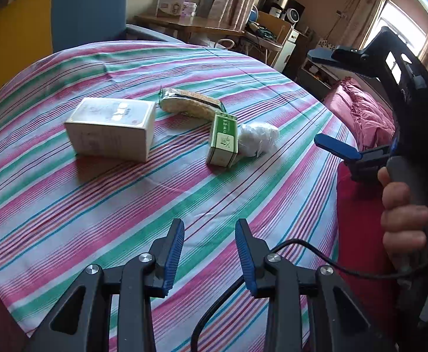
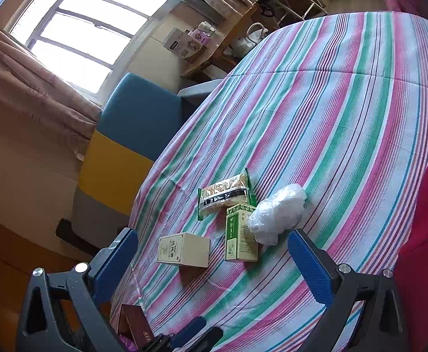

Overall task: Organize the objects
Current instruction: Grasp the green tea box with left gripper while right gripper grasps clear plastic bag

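Observation:
On the striped tablecloth (image 1: 96,205) lie a cream box (image 1: 111,129), a snack packet (image 1: 190,105), a green box (image 1: 224,138) and a crumpled white plastic bag (image 1: 258,139) touching the green box. My left gripper (image 1: 209,221) hovers over the near part of the cloth, well short of them, its jaws narrowly apart with nothing between. A hand holds my right gripper (image 1: 313,96) at the right, wide open and empty. In the right wrist view the right gripper (image 2: 214,233) frames the cream box (image 2: 184,249), green box (image 2: 240,234), packet (image 2: 225,195) and bag (image 2: 278,211) from a distance.
A blue chair (image 1: 87,8) stands behind the table, with a wooden desk (image 1: 190,23) carrying boxes beyond it. Red cloth (image 1: 357,205) and pink bedding (image 1: 360,108) lie right of the table. A brown box (image 2: 134,325) sits at the table's near edge.

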Tool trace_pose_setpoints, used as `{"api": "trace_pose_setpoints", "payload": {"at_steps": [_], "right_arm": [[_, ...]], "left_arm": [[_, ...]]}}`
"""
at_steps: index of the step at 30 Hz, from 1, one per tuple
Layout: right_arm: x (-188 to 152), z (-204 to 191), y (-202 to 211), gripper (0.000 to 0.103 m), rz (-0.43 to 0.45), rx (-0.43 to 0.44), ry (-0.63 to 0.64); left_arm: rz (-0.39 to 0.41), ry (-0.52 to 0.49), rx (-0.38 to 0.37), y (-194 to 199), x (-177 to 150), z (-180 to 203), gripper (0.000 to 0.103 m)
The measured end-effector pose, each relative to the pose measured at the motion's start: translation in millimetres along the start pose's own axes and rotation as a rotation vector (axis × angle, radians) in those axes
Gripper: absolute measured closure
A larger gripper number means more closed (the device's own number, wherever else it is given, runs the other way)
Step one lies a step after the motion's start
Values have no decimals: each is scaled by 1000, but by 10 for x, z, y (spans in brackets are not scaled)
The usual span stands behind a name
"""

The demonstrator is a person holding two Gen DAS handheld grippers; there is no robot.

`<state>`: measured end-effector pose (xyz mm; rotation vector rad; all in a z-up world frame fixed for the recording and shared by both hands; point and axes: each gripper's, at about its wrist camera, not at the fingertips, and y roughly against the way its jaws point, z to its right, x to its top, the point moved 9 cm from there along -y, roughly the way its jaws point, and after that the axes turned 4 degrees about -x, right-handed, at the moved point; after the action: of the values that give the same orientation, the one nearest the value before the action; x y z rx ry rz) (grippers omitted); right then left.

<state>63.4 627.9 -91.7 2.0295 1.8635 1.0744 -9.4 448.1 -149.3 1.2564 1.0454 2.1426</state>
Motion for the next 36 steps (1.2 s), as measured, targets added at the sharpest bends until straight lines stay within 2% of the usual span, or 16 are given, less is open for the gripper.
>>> {"api": "trace_pose_setpoints", "payload": {"at_steps": [4,10,17,22,33,34,35,36], "right_arm": [[8,35,27,0,9,-8,-21],[22,39,54,0,17,-2,-26],[-2,17,33,0,2,28,-35],[-15,36,8,0,-14,56,-65],[21,103,-11,0,-13,88,-135],[22,99,-8,0,-13,95,-138],[29,100,-6,0,-10,96,-140],[36,113,-7,0,-9,86,-140]], "left_arm": [[17,28,0,151,8,-91,66],[35,-24,25,177,190,-4,63],[-32,-144,56,-179,420,278,57],[-75,-168,54,-483,594,352,53],[-149,-169,60,-1096,789,229,52],[-157,-174,70,-1142,792,195,57],[-158,-165,74,-1174,797,162,67],[-156,-145,67,-1181,800,143,70]]}}
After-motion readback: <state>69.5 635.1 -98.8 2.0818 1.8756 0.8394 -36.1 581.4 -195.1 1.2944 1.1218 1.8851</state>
